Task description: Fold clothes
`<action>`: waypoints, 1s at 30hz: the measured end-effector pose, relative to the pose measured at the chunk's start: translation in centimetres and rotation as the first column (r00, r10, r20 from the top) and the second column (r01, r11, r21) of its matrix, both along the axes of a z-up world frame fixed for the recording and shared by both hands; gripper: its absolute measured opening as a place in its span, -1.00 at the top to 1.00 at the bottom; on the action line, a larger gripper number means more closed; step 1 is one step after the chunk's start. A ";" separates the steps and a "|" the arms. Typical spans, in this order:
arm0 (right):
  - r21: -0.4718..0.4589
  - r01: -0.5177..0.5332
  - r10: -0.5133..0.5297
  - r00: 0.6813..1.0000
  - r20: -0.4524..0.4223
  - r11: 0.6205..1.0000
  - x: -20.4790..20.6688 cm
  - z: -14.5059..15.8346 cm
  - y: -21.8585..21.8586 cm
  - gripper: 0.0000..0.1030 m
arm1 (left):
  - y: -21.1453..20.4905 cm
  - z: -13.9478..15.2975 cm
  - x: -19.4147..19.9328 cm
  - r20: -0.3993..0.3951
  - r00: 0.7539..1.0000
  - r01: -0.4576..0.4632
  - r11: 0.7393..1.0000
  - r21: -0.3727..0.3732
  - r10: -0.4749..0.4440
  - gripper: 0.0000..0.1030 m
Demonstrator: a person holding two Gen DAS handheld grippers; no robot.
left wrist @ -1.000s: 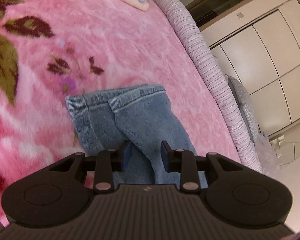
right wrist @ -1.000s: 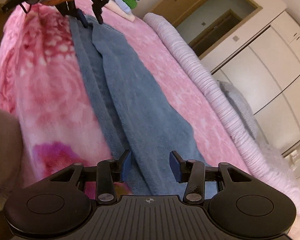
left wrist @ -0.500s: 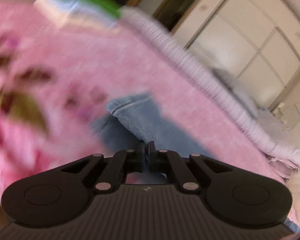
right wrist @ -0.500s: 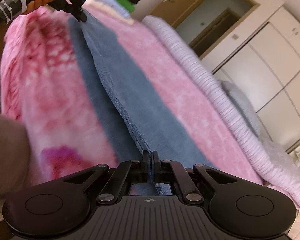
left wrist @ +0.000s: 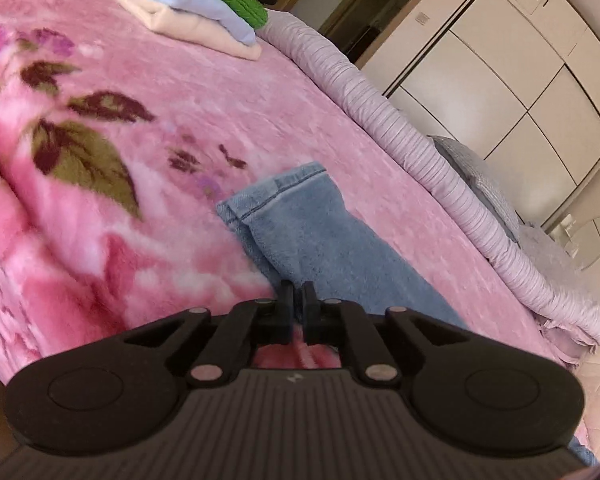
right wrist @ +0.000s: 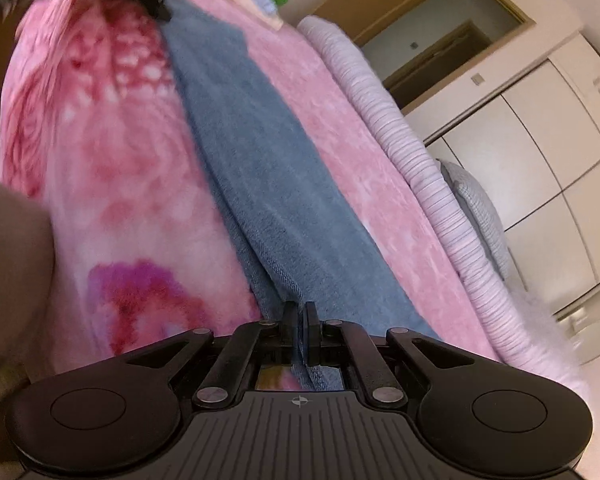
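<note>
A pair of blue jeans [right wrist: 260, 184] lies lengthwise on the pink floral blanket [left wrist: 100, 160], one leg folded over the other. My left gripper [left wrist: 298, 300] is shut on the jeans near the leg hems [left wrist: 292, 200]. My right gripper [right wrist: 300, 320] is shut on the jeans' near edge at the other end. In the right wrist view the left gripper [right wrist: 156, 4] shows blurred at the far end of the jeans, held by a hand.
A stack of folded clothes [left wrist: 196, 12], cream, light blue and green, sits at the far end of the bed. A striped lilac rolled quilt [left wrist: 420, 148] lines the right side. White wardrobes [left wrist: 520, 80] and a doorway stand beyond.
Both grippers went from open to shut on the jeans. The near leg has been drawn over the other, so one hem now shows where two lay side by side.
</note>
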State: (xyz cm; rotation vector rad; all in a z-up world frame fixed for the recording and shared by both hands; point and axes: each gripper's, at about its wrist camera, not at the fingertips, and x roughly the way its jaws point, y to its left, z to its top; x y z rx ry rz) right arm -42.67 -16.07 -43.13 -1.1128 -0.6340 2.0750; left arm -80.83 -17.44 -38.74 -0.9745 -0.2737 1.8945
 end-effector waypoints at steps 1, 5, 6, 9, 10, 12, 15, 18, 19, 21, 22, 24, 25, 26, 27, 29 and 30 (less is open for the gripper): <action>0.007 0.007 -0.008 1.000 0.008 1.000 0.0 0.0 -0.2 0.99 | -0.2 0.6 0.3 -0.021 1.000 -0.012 1.000 -0.012 0.012 0.87; 0.003 0.119 -0.118 0.991 -0.067 0.993 2.6 0.9 -0.7 0.95 | -1.3 2.8 2.8 -0.073 0.997 -0.004 1.000 -0.031 0.001 0.83; -0.009 0.166 -0.166 0.982 -0.089 0.986 3.7 1.1 -0.5 0.95 | -1.3 3.2 3.8 -0.078 0.997 0.027 0.999 -0.026 -0.029 0.83; -0.035 0.306 -0.308 0.941 -0.141 0.951 7.5 1.7 0.3 0.95 | -0.4 4.2 8.0 -0.114 0.979 0.169 0.985 -0.030 -0.171 0.83; -0.033 0.352 -0.353 0.926 -0.137 0.936 8.7 1.8 0.7 0.95 | 0.4 4.3 9.7 -0.131 0.966 0.221 0.975 -0.036 -0.224 0.83; -0.058 0.442 -0.445 0.889 -0.104 0.895 11.4 1.8 1.7 0.95 | 2.2 4.4 13.2 -0.163 0.929 0.330 0.943 -0.045 -0.333 0.83; -0.134 0.534 -0.547 0.830 -0.105 0.835 15.8 2.0 2.2 0.95 | 4.8 4.5 18.4 -0.184 0.866 0.462 0.885 -0.063 -0.465 0.83; -0.214 0.615 -0.650 0.737 -0.183 0.759 20.6 3.1 1.8 0.95 | 6.7 4.6 22.5 -0.184 0.805 0.566 0.823 -0.052 -0.565 0.83; -0.286 0.627 -0.688 0.680 -0.253 0.725 22.5 3.9 1.8 0.94 | 7.2 4.6 23.9 -0.191 0.783 0.592 0.804 -0.057 -0.591 0.83; -0.475 0.590 -0.758 0.510 -0.407 0.653 26.9 5.2 2.2 0.94 | 8.3 4.4 26.2 -0.209 0.749 0.629 0.774 -0.073 -0.628 0.83; -0.576 0.536 -0.786 0.395 -0.476 0.618 29.3 5.8 2.4 0.92 | 8.7 4.2 27.1 -0.215 0.737 0.640 0.764 -0.081 -0.640 0.83; -0.739 0.372 -0.819 0.128 -0.559 0.562 34.1 6.1 3.1 0.72 | 9.4 3.9 29.0 -0.224 0.717 0.657 0.747 -0.099 -0.660 0.83; -0.779 0.304 -0.823 0.027 -0.568 0.548 35.8 6.0 3.2 0.49 | 9.7 3.6 29.7 -0.230 0.710 0.661 0.743 -0.106 -0.665 0.83; -0.808 0.231 -0.818 -0.077 -0.571 0.542 37.5 5.6 3.3 0.36 | 9.9 3.4 30.3 -0.238 0.704 0.664 0.739 -0.114 -0.669 0.83; -0.819 0.166 -0.805 -0.158 -0.572 0.549 38.7 5.2 3.5 0.36 | 9.9 3.4 31.0 -0.248 0.699 0.664 0.737 -0.124 -0.671 0.83; -0.822 0.036 -0.774 -0.316 -0.549 0.569 41.3 4.3 4.1 0.36 | 10.1 3.4 31.8 -0.262 0.693 0.661 0.737 -0.140 -0.671 0.83; -0.824 -0.016 -0.764 -0.384 -0.519 0.567 42.5 3.8 4.6 0.36 | 10.2 3.3 32.0 -0.267 0.691 0.659 0.738 -0.147 -0.671 0.83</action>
